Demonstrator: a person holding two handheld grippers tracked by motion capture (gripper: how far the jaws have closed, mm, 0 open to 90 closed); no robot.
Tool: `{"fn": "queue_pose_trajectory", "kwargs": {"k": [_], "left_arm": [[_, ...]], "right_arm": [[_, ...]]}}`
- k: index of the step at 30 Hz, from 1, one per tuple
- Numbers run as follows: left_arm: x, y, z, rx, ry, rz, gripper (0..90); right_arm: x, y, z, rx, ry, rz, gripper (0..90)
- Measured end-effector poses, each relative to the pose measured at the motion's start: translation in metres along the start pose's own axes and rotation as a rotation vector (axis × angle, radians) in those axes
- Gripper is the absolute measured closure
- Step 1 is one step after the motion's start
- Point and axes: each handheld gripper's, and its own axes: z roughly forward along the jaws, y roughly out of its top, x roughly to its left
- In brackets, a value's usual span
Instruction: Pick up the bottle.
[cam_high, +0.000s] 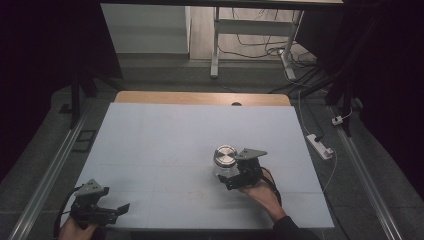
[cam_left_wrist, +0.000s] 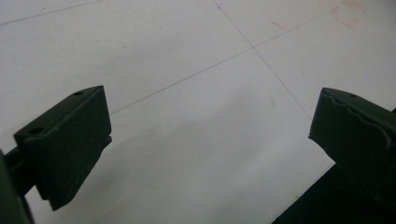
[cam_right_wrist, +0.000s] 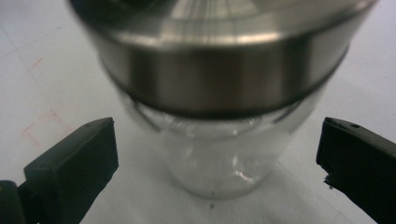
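While the right tongs (cam_right_wrist: 217, 154) stand spread either side of the glass jar (cam_right_wrist: 219, 158), not touching it, its steel lid (cam_high: 225, 155) sits on top, no label readable. Left tongs (cam_high: 107, 210) gape wide, well apart, over the white surface (cam_high: 165, 135).

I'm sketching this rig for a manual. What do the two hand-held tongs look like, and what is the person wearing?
Both tongs, left and right, are matte black, each with two blocky, flat-faced jaws. Small round holes mark the jaw tops in the gripper views. Each carries a grey three-cornered plate on top, and a black cable trails from each back toward the person. A dark sleeve covers the right forearm.
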Motion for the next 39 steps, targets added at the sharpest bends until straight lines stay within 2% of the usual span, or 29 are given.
{"fn": "queue_pose_trajectory", "kwargs": {"k": [4,11,15,16,19,21,25,34,39], "left_arm": [[0.0,0.0,0.0,-0.002,-0.002,-0.003,0.0],[0.002,-0.001,0.0,-0.005,-0.006,-0.005,0.0],[0.002,-0.001,0.0,-0.005,-0.008,-0.005,0.0],[0.002,-0.001,0.0,-0.006,-0.008,-0.005,0.0],[0.001,-0.001,0.0,-0.006,-0.008,-0.005,0.0],[0.001,-0.001,0.0,-0.005,-0.008,-0.004,0.0],[0.001,-0.001,0.0,-0.006,-0.01,-0.005,0.0],[0.001,0.0,-0.001,-0.005,-0.014,-0.005,0.0],[0.002,0.0,-0.001,-0.007,-0.017,-0.007,0.0]], "right_arm": [[0.001,0.004,0.003,-0.006,0.005,-0.011,0.0],[0.002,0.011,0.012,-0.004,-0.016,-0.022,0.0],[0.001,0.013,0.012,-0.043,-0.007,-0.03,5.5],[0.001,0.013,0.012,-0.051,0.0,-0.036,12.1],[0.001,0.012,0.011,-0.056,0.004,-0.048,13.8],[0.001,0.012,0.01,-0.061,0.006,-0.07,14.4],[0.0,0.012,0.01,-0.058,0.011,-0.085,14.6],[0.002,0.014,0.008,-0.04,0.003,-0.085,14.9],[0.004,0.016,0.005,-0.049,0.007,-0.081,14.9]]}}
